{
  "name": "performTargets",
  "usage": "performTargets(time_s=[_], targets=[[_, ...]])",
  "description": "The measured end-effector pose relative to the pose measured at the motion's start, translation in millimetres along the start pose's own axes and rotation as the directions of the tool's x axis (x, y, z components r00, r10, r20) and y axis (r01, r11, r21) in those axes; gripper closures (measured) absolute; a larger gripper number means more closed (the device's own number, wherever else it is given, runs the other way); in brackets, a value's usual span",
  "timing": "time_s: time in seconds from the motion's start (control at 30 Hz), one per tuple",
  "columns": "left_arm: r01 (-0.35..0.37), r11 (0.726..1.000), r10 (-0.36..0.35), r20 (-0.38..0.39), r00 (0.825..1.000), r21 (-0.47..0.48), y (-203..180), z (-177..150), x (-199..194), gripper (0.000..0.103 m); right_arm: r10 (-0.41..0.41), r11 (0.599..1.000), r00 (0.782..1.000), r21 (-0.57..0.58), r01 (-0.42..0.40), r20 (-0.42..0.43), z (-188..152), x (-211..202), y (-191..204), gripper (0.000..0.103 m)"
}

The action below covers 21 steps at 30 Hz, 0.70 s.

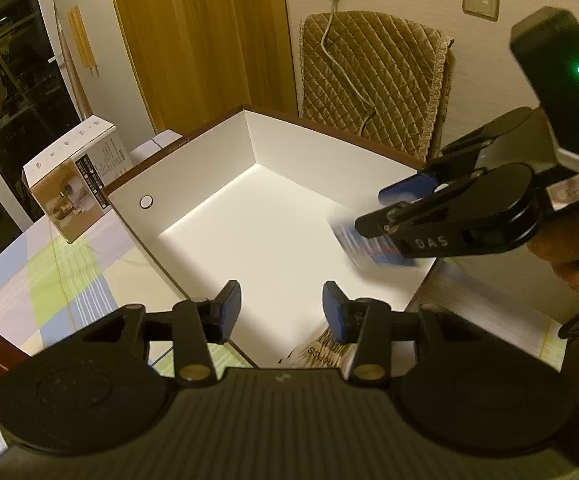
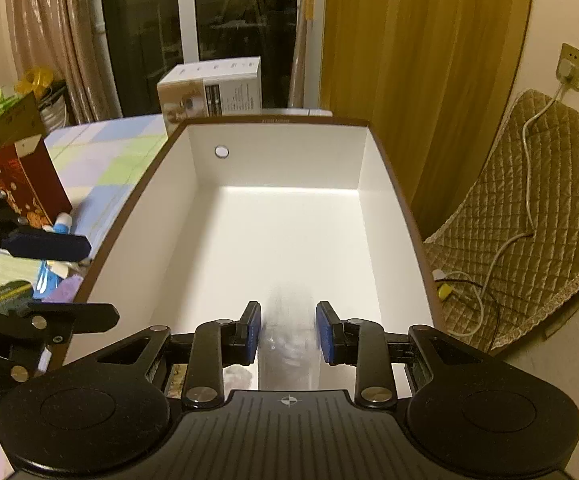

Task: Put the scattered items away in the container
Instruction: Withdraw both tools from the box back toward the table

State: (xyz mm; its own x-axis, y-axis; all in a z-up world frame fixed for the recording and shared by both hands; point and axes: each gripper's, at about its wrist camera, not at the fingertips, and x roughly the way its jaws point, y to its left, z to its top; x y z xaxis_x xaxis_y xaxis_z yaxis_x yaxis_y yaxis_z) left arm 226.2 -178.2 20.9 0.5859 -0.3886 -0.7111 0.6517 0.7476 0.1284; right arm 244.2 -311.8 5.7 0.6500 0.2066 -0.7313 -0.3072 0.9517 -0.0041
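A white open box [image 1: 249, 216] with a brown rim stands on the table; it fills the right wrist view [image 2: 289, 220]. My left gripper [image 1: 281, 308] is open and empty over the box's near edge, above a striped pack [image 1: 321, 350]. My right gripper [image 2: 288, 330] is open over the box. A blurred blue and white packet [image 1: 363, 246] is in the air just under it, seen as a pale blur [image 2: 287, 340] between its fingers. The right gripper also shows in the left wrist view [image 1: 393, 208].
A product carton [image 1: 69, 180] stands behind the box. A red carton [image 2: 25, 184] and several small items [image 2: 55, 264] lie on the checked tablecloth left of the box. A quilted chair [image 1: 373, 80] with a cable stands by the wall.
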Motion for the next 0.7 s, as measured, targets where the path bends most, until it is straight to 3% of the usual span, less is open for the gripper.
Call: performTargets(time_s=[0.7], targets=[[-0.009, 0.999, 0.009, 0.016, 1.0, -0.033, 4.0, -7.8, -21.5, 0.056, -0.033, 0.998, 0.997, 0.055, 0.029, 0.072, 5.0, -37.2, -9.1, 0.07]])
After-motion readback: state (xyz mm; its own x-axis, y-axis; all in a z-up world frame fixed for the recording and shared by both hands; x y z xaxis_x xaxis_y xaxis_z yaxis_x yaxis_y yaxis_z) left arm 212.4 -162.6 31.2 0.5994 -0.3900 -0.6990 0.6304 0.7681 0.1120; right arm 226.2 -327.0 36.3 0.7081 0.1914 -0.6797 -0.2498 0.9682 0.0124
